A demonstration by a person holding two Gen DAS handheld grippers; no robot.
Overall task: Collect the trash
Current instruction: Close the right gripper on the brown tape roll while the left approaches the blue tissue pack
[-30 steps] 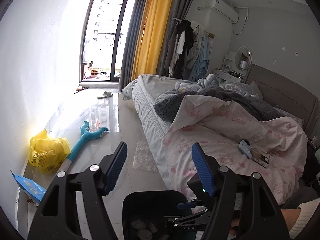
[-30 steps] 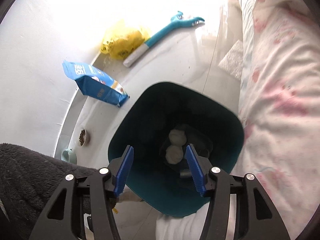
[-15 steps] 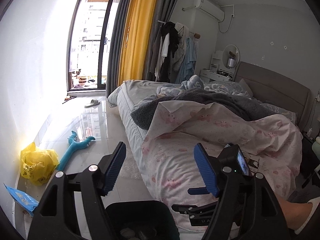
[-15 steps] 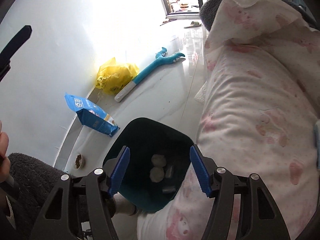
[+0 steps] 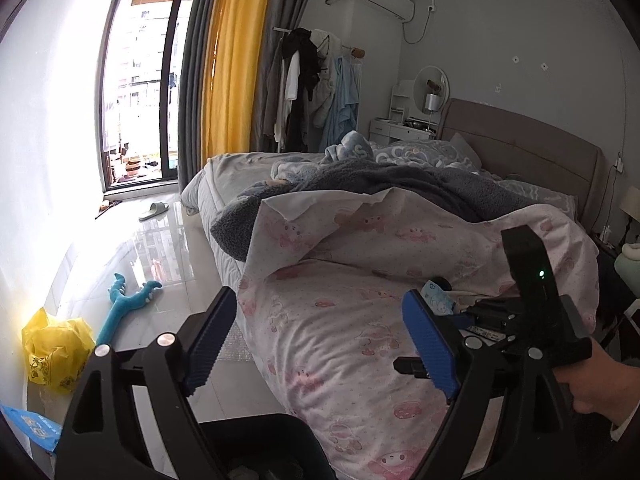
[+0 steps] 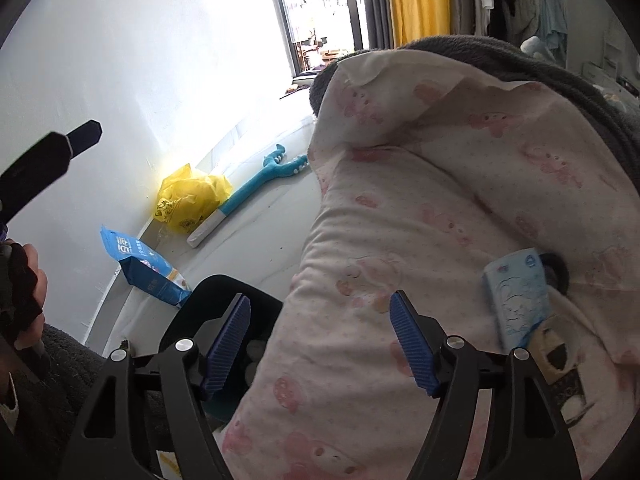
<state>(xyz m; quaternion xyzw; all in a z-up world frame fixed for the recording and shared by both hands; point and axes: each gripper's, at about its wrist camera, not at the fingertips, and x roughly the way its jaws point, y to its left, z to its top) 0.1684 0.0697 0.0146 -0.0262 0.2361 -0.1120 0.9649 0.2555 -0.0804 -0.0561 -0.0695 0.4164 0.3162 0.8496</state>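
Observation:
A dark teal trash bin stands on the floor against the bed, with white crumpled bits inside; its rim also shows in the left wrist view. On the pink quilt lie a light blue tissue pack, a small cup-like item and a dark wrapper. The tissue pack also shows in the left wrist view. My right gripper is open and empty over the quilt's edge, left of these items. My left gripper is open and empty above the bin and bed side.
On the floor by the wall lie a yellow plastic bag, a blue snack bag and a teal toy grabber. A slipper lies near the balcony door. A grey blanket covers the bed.
Both grippers have risen and swung from above the bin toward the bed. The right one now faces the quilt and the items on it. Both stay open.

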